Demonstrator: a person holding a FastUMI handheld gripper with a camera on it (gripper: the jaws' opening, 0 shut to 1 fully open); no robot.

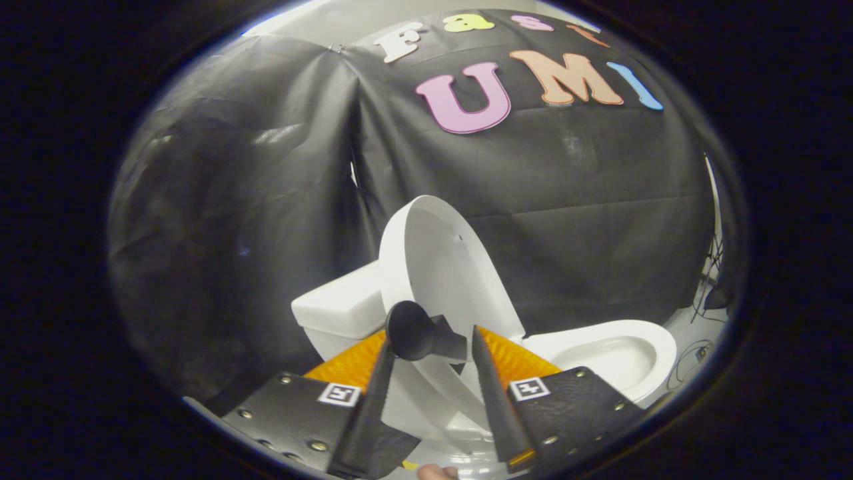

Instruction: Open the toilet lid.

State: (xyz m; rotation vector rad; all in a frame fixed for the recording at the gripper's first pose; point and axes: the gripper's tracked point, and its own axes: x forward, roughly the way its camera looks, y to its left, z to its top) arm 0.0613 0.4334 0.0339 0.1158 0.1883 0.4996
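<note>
The toilet lid [440,267] stands raised, tipped up on edge and leaning back toward the white tank [340,310], its pale inner face turned toward the open bowl. A dark, funnel-shaped handle [416,333] juts out from the lower part of the lid, with its wide round end toward the camera. That handle sits between the two fingers of the tongs [430,350], just at their tips. The jaws stand parted, with a gap between the fingers; one finger [380,380] lies touching or nearly touching the handle's wide end, while the other finger [490,387] is a little apart from its narrow end, so the tongs are open around the handle rather than clamped on it.

Beyond the far finger the toilet bowl [620,357] lies uncovered, its white rim and hollow plainly in sight. The tank sits behind the lid on the other side. A black cloth wall [266,200] hangs behind the toilet, wrinkled and creased. Beside the bowl, low by the wall, some dark cables [706,293] trail across the light floor [686,327]. Below the fingers a small part of a hand [436,472] peeps in
</note>
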